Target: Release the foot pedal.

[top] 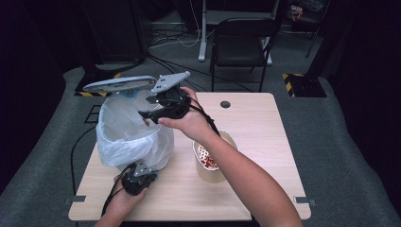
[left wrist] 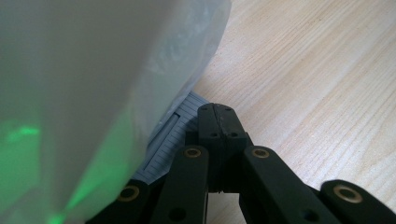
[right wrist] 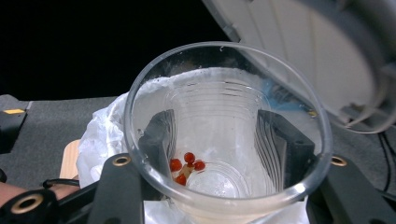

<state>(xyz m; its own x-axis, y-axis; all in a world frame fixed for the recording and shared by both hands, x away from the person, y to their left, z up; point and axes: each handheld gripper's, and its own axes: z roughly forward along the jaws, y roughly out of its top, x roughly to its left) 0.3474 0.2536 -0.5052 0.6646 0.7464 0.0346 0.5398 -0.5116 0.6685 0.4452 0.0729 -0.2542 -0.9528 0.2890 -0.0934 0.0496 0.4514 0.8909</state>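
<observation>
- Largest first, the bin [top: 135,137], lined with a white plastic bag [top: 118,127], stands just ahead of the left gripper [top: 138,178] and right under the right gripper [top: 156,111]; its grey lid [top: 118,84] stands raised beyond the right gripper.
- Beside the right forearm, on the table [top: 255,142], stands a tan container [top: 213,158] with red bits inside.
- Right gripper: jaws partly open and clamped on the sides of a clear plastic cup [right wrist: 224,135], both pads pressing its wall, over the bag.
- Left gripper [left wrist: 215,122]: jaws fully closed with nothing between them, tips resting at the foot of the bin, on what looks like a ribbed grey pedal [left wrist: 170,140], though the close view is poor.
- Smallest, a few red berries [right wrist: 187,164] sit at the bottom of the cup, between the right jaws.
</observation>
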